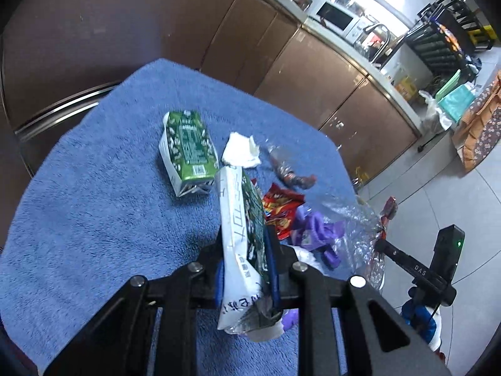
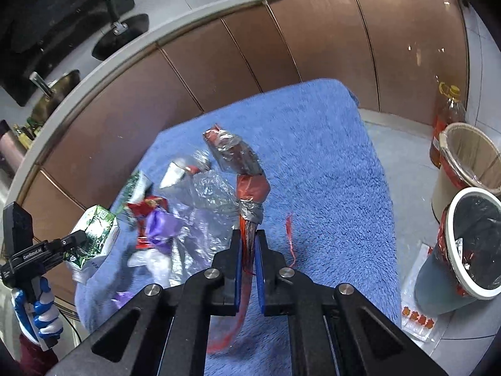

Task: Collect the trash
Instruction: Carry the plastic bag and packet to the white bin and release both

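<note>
Two bins [image 2: 469, 244] w/ liners, foil scraps inside.

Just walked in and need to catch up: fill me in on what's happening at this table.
A person is clearing trash off a blue towel with two handheld grippers. The left gripper is shut on a green-and-white carton; the right gripper is shut on a twisted foil wrapper. Another carton, a tissue and wrappers are still on the towel. Two bins stand on the floor.
</note>
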